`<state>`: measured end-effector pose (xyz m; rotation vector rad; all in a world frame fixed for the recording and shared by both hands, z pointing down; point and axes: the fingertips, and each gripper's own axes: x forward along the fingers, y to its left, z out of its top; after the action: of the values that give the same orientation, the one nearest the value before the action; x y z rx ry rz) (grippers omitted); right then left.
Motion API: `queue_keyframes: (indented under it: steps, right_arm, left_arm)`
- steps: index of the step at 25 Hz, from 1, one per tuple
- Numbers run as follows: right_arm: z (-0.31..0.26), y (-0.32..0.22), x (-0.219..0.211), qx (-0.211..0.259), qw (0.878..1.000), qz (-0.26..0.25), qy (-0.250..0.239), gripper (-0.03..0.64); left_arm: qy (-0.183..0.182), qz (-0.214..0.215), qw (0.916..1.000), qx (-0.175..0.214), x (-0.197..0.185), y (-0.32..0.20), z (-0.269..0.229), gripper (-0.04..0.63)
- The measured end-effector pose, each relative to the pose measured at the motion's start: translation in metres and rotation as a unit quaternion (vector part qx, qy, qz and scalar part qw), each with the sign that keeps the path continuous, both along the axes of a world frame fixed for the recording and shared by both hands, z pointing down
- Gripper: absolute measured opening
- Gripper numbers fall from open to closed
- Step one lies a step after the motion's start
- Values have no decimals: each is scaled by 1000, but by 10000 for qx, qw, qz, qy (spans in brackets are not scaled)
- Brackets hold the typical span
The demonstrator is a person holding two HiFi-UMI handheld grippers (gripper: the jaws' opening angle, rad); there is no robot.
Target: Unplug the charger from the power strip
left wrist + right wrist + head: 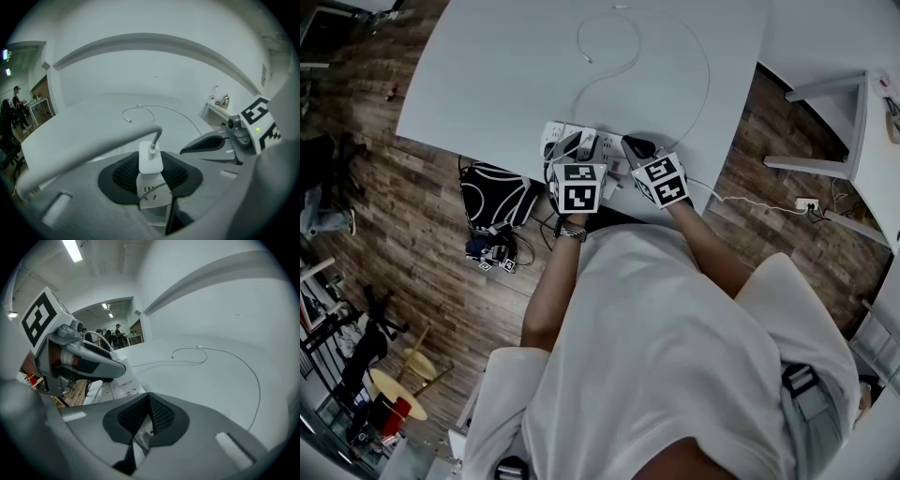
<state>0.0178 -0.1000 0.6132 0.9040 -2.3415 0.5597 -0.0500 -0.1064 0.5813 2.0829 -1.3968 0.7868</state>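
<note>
At the near edge of the white worktop point(506, 75), right in front of the person, lies the white power strip point(555, 134), where both hands can reach it without stretching. Both tools come down on the strip at a slant from the person's side.

The left tool point(150, 174) sits over the strip. Its dark ribbed pads are pressed to the two sides of the white charger point(150, 159), so it is clamped on the charger's body. This is probably so the pull goes straight up out of the socket instead of tugging on the lead.

The right tool point(149, 416) sits at the strip's right end, just beside the left one. Its pads meet at the tips, so its jaws are together. Something white shows in the gap under them, and I cannot tell what it is. Its position suggests it is there to hold the strip down while the other tool pulls.

The charger stands upright and looks fully seated in the strip, so the unplugging is not yet done. Its cable point(158, 135) leaves the top of the charger and runs away from the strip in loose loops across the worktop. The slack means it should not resist the lift.
</note>
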Motion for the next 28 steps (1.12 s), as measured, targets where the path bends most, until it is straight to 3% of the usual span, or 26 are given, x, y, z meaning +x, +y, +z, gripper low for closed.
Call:
queue_keyframes:
  steps: [5, 10, 23, 28]
  right_arm:
    - [1, 0, 0, -2, 10000, -9, -4, 2]
    - [1, -1, 0, 8, 10000, 2, 13, 2]
    - [1, -2, -1, -16, 10000, 7, 11, 2]
    - [-1, 0, 1, 0, 10000, 23, 15, 2]
  left_arm:
    - [-150, 163, 9997, 115, 4, 0, -2, 140]
    - [99, 70, 9997, 232, 5, -10, -21, 140]
    - [4, -14, 9996, 298, -6, -1, -8, 141]
    - [247, -126, 9990, 348, -7, 2, -14, 153]
